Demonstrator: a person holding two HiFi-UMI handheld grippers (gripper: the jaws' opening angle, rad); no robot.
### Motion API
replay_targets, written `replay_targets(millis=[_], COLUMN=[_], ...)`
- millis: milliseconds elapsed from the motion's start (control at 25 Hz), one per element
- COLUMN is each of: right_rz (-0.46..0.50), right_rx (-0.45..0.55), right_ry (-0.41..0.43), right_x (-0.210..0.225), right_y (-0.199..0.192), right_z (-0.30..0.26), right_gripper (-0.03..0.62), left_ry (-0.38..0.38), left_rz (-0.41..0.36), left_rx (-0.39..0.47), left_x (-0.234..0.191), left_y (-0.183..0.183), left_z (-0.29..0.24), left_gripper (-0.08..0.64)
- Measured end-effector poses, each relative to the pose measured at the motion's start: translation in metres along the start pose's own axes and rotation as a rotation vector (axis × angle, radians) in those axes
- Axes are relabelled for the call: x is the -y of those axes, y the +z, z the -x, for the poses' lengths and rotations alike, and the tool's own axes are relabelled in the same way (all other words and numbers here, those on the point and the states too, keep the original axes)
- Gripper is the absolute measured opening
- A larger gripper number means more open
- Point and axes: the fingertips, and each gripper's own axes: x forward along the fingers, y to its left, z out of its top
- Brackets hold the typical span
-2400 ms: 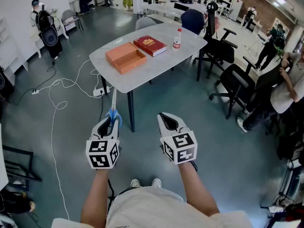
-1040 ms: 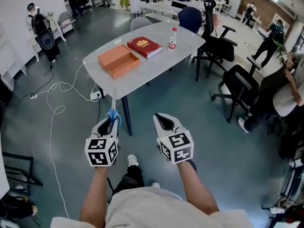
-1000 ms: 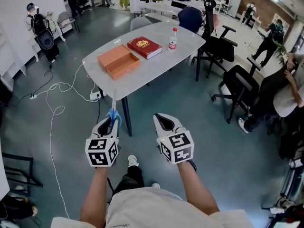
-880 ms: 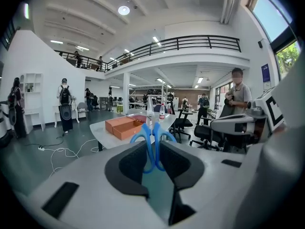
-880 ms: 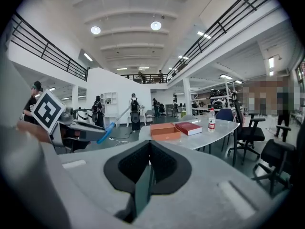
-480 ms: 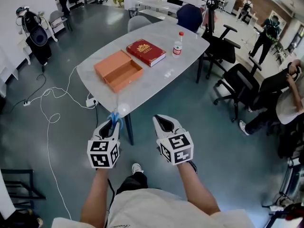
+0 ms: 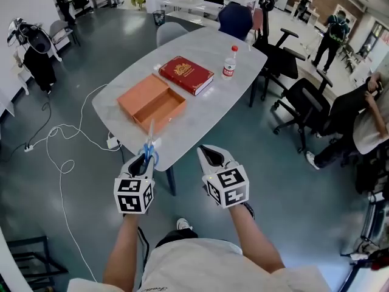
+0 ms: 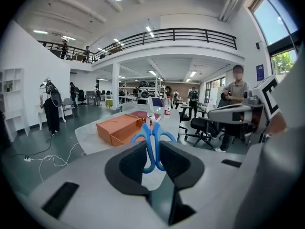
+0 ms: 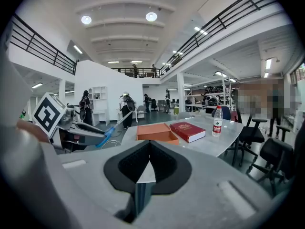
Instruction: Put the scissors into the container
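Note:
The scissors (image 7: 149, 146) have blue handles and pale blades that point up and forward. My left gripper (image 7: 144, 159) is shut on the handles, also seen in the left gripper view as scissors (image 8: 152, 135) standing between the fingers of the left gripper (image 8: 153, 152). The container is an open orange box (image 7: 152, 103) on the near half of a grey table (image 7: 206, 108), ahead of both grippers and apart from them. It also shows as the orange box (image 8: 119, 128) and the orange box (image 9: 155, 132). My right gripper (image 7: 211, 155) is shut with nothing in it, right gripper (image 9: 149, 152).
A red book (image 7: 186, 75) and a water bottle (image 7: 230, 54) lie beyond the box on the table. Black office chairs (image 7: 304, 102) stand to the right, a blue chair (image 7: 236, 20) behind. A white cable (image 7: 61, 160) loops on the floor at left. A person (image 7: 364, 111) sits at right.
The table and orange box have come nearer as the person walks toward them. Both grippers keep their pose, the left still holding the scissors.

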Motion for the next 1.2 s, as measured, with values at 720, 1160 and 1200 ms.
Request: replay_targets(millis=[720,1160,1200], right_rz=[-0.005,-0.002,-0.002], right_rx=[0.024,0.015,0.012], right_ry=[-0.079,-0.032,-0.026], right_x=[0.029,0.069,0.074], right_y=[0.03,0.038,0.039], right_z=[-0.076,-0.13,-0.136], right_gripper=[0.005,0.005,0.005], left_ry=[-0.096,-0.101,-0.101], left_rz=[-0.127,-0.195,-0.204], left_rx=[-0.078,-0.167,-0.179], left_x=[-0.051,-0.068,-0.069], left_y=[0.019,0.025,0.026], left_z=[-0.08,-0.14,-0.146], left_gripper=[0.081,0.081,0.081])
